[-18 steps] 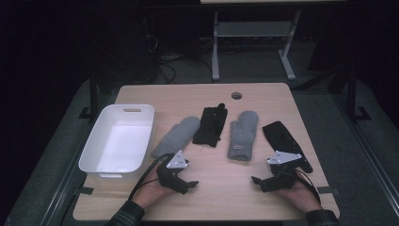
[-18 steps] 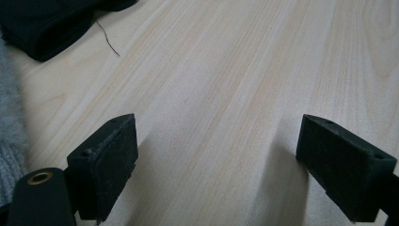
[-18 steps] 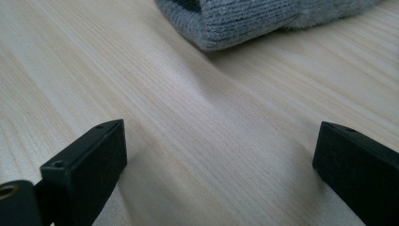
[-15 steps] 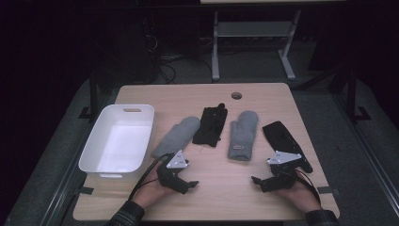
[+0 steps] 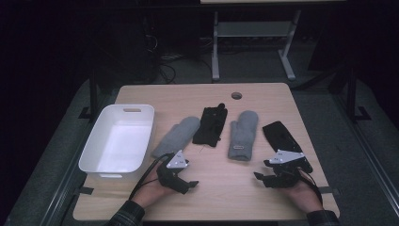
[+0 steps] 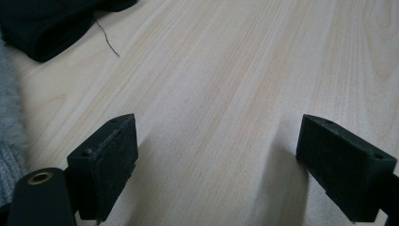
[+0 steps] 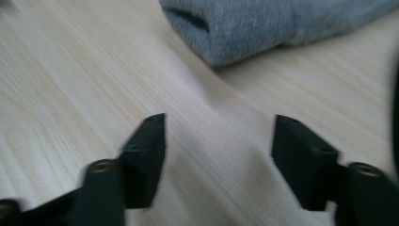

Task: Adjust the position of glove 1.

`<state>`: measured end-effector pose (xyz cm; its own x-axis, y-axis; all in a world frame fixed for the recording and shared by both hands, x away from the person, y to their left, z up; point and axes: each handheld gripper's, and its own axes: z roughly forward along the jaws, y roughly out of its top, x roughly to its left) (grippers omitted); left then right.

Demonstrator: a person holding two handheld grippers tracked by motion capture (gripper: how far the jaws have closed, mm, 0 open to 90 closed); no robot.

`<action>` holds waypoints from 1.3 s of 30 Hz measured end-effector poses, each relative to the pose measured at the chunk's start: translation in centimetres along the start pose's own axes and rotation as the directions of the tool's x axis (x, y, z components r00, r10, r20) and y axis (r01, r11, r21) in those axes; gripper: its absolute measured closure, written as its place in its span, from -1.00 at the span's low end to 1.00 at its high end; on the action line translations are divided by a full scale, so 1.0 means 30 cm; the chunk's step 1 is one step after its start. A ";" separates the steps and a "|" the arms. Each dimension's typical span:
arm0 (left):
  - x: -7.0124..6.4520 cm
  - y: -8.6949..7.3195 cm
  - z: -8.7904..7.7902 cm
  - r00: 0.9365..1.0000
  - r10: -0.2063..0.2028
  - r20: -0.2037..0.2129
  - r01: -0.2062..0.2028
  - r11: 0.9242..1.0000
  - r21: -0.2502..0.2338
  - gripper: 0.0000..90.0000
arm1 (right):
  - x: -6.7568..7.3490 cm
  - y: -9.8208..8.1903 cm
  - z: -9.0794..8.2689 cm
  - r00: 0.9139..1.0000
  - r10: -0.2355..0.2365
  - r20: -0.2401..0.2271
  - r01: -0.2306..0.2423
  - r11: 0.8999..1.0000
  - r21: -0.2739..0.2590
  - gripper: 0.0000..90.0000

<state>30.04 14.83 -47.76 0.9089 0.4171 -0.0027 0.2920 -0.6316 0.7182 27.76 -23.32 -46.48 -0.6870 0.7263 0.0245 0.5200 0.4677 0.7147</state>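
Left gripper (image 5: 188, 183) low over bare table (image 5: 263, 94), jaws wide open, nothing between. Right gripper (image 5: 262, 178) same near front edge, jaws apart, empty. Four gloves in a row mid-table: grey mitten (image 5: 176, 136) just beside left gripper, black glove (image 5: 209, 126), second grey mitten (image 5: 242, 134), black glove (image 5: 281, 136) touching right gripper's plate. White bin (image 5: 117, 141) at left.

The room is dark. A light wooden table (image 5: 282, 99) stands on a grey floor (image 5: 329, 113). Behind it is a metal stand (image 5: 249, 33), with black cables (image 5: 164, 61) on the floor.
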 end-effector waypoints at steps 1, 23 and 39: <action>0.000 0.000 0.000 1.000 0.000 0.000 0.000 1.000 0.000 -0.73 | 0.000 0.005 -0.004 1.000 -0.001 0.002 0.001 1.000 -0.006 0.11; -0.001 0.001 0.002 1.000 -0.003 0.000 0.003 1.000 -0.006 -0.73 | -0.081 0.179 0.026 0.999 0.002 -0.051 -0.005 0.998 -0.061 1.00; -0.001 0.002 0.001 1.000 -0.008 0.003 0.008 1.000 -0.003 -0.73 | -0.114 0.258 0.123 0.998 -0.008 -0.066 0.005 0.998 -0.055 1.00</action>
<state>30.03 14.75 -47.75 0.9073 0.4204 -0.0101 0.2983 -0.6264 0.7202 36.01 -20.31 -43.62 -0.7233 0.6875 0.0645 0.4879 0.4427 0.7523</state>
